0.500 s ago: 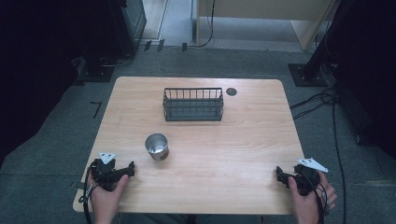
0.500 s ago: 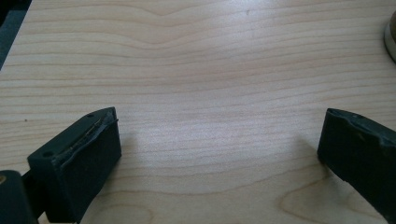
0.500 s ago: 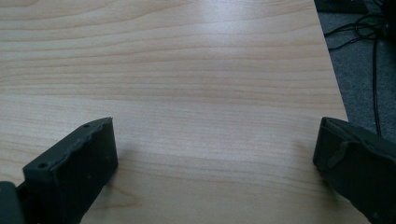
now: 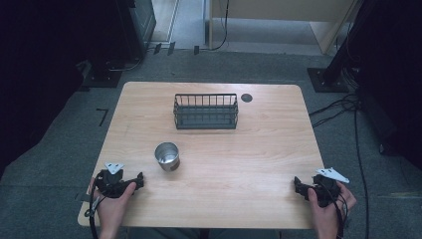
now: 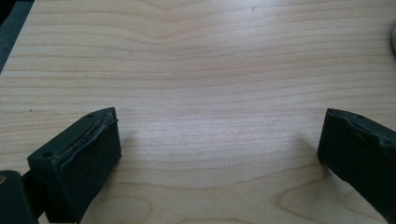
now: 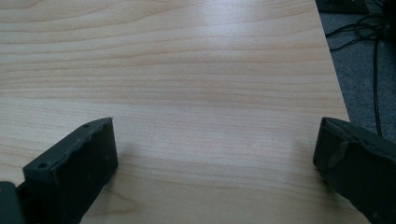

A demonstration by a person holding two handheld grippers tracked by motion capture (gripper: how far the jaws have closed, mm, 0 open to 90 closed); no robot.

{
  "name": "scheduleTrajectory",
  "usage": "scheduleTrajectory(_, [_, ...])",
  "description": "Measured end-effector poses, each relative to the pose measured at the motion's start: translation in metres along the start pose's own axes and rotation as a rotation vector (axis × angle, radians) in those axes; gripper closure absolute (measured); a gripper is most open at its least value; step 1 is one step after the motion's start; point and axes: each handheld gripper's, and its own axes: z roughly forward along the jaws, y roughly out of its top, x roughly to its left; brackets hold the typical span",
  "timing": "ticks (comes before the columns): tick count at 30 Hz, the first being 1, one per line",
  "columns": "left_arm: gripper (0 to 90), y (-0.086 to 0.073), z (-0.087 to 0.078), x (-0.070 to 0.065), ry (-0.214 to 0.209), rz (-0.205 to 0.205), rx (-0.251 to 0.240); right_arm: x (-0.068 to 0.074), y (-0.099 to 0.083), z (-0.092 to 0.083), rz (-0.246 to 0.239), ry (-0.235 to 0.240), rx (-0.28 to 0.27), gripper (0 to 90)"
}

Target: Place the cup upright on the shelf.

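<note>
A small metal cup (image 4: 167, 156) stands upright on the wooden table (image 4: 259, 149), left of centre. Behind it, near the far edge, sits a dark wire basket (image 4: 205, 111). My left gripper (image 4: 134, 181) rests at the table's front left, a little below and left of the cup. Its jaws stand wide apart over bare wood in the left gripper view, left gripper (image 5: 219, 140), with nothing between them. My right gripper (image 4: 300, 185) lies at the front right corner. In the right gripper view the right gripper (image 6: 215, 144) is open too, with only tabletop between its jaws.
A small dark round disc (image 4: 246, 97) lies right of the basket near the far edge. Cables (image 4: 343, 107) run over the grey carpet to the right of the table. The table's right edge (image 6: 334, 74) is close to my right gripper.
</note>
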Motion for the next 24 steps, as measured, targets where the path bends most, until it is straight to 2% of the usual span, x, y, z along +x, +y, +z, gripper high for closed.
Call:
scheduleTrajectory(6, [0.0,0.003,-0.006,-0.003,-0.038,-0.003,-0.005,0.0,0.0,0.0,0.0,0.0,0.0,0.0])
scheduleTrajectory(24, [0.0,0.02,-0.029,-0.039,-0.116,0.088,-0.054,0.0,0.0,0.0,0.0,0.0,0.0,0.0])
